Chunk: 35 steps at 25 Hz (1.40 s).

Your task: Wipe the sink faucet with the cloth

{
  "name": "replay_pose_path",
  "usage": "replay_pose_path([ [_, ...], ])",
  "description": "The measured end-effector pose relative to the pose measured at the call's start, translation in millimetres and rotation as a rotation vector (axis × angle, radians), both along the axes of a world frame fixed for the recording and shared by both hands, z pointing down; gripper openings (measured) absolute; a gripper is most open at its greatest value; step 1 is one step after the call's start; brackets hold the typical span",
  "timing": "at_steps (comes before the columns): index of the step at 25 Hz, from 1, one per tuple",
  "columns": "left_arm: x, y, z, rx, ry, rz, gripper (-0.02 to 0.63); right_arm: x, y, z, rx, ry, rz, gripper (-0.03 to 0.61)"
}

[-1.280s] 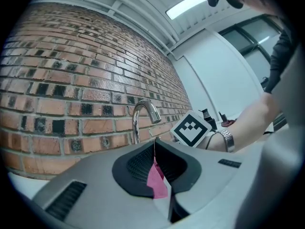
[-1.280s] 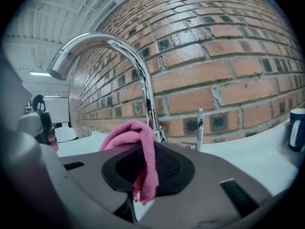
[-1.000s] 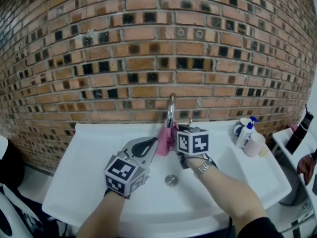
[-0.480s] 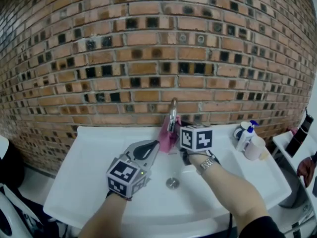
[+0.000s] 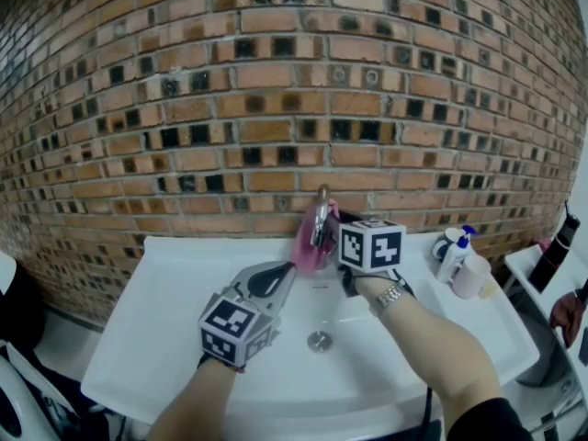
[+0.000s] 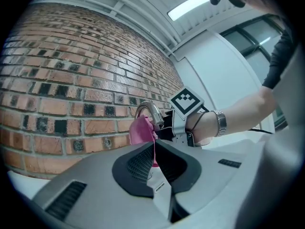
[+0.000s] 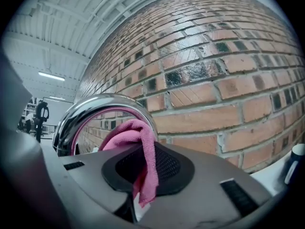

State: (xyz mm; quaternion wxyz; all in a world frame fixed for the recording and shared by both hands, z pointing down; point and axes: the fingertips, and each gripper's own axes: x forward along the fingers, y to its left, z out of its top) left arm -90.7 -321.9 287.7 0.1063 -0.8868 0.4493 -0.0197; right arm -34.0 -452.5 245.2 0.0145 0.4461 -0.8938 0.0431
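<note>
The pink cloth (image 5: 307,243) is slung round the curve of the chrome sink faucet (image 5: 320,211), with an end in each tool. The right gripper (image 5: 338,229) sits just beside the spout on its right side. Its fingers are closed on a thick fold of cloth that spills over their tips. The left gripper (image 5: 284,271) is lower and nearer the person, with its fingers pressed together. Only a thin edge of cloth seems to be caught in their seam, though that view is tight and the depth of the bite is uncertain.

That thin bite is the main risk. A hard pull from the right side could draw the edge out of the left fingers. The cloth would then slide off the spout and drop into the white sink (image 5: 175,338). If the tension goes slack instead, the cloth only hangs there and polishes nothing.

The right tool is close enough to the spout that its hard tips could knock or scrape the chrome. The brick wall (image 5: 276,108) behind it leaves little room to move. A wide sweep of the right arm could also catch the pump bottle (image 5: 457,246) and the cup (image 5: 471,272) standing on the sink's right rim.
</note>
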Motion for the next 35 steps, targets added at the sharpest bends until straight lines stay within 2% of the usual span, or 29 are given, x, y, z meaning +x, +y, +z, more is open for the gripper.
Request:
replay_pose_path([
  [9,-2,-1,-1,0.007,0.003,-0.004,0.015,1,4,-13,0.033,-0.008,-0.006,0.055],
  [16,-3,-2,-1,0.010,-0.001,-0.007,0.015,1,15,-23,0.096,-0.012,-0.023,0.055],
  [31,-1,-2,-3,0.022,0.002,0.008,0.015,1,39,-26,0.207,0.004,-0.114,0.055],
  [35,-8,-3,-3,0.020,0.008,-0.016,0.015,3,45,-27,0.232,0.007,-0.131,0.055],
])
